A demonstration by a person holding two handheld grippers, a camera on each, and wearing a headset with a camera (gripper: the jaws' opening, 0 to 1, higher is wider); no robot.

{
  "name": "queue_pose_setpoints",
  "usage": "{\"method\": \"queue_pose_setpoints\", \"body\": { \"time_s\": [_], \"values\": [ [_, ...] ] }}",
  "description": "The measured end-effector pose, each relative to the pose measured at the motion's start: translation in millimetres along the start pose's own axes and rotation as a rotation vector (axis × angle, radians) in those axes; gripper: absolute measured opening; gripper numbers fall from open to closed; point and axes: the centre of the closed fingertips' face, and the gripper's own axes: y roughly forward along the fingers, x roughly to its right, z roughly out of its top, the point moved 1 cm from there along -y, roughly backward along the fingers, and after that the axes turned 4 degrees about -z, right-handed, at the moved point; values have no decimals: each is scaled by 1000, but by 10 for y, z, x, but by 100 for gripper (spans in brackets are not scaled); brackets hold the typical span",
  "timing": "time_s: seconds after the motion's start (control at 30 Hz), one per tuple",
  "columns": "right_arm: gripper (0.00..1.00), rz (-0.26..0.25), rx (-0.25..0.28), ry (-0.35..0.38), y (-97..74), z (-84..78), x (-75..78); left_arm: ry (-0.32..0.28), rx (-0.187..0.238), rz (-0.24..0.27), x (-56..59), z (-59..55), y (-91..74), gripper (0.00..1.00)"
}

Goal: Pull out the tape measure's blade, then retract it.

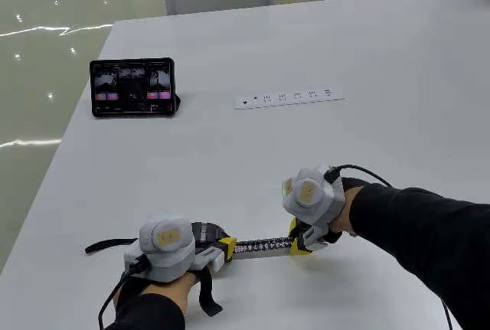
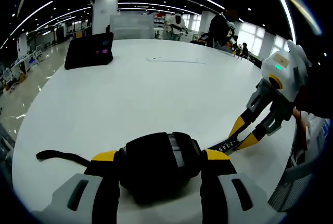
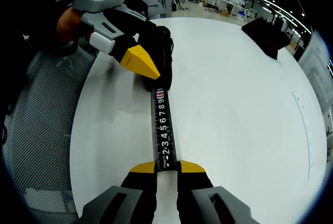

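Note:
A black tape measure case (image 2: 158,164) rests on the white table, gripped between the yellow-tipped fingers of my left gripper (image 2: 161,156), which is shut on it. In the head view the case (image 1: 208,236) sits at the near edge with its black strap (image 1: 107,245) trailing left. The black blade (image 3: 163,130) with white numbers stretches a short way from the case (image 3: 158,44) to my right gripper (image 3: 166,167), which is shut on the blade's end. The blade (image 1: 260,246) spans between the left gripper (image 1: 218,252) and the right gripper (image 1: 297,243).
A dark tablet (image 1: 132,87) stands propped at the table's back left. A white power strip (image 1: 289,98) lies flat in the middle. The table's left edge (image 1: 53,154) drops to a glossy floor. People stand far beyond the table (image 2: 223,26).

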Motion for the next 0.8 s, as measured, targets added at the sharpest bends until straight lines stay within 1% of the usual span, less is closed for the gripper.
{"method": "queue_pose_setpoints", "body": {
  "time_s": [0.23, 0.33, 0.7, 0.8],
  "values": [
    [10, -8, 23, 9, 29, 53, 3, -4, 0, -1, -3, 0, -2, 58],
    [10, -6, 36, -18, 55, 98, -5, -5, -1, 1, -2, -1, -3, 58],
    [10, -3, 44, 0, 84, 156, -18, -7, -4, 0, -1, -3, 3, 58],
    [10, -4, 46, 20, 99, 182, -4, -10, -3, 0, -2, -2, 4, 58]
  ]
}}
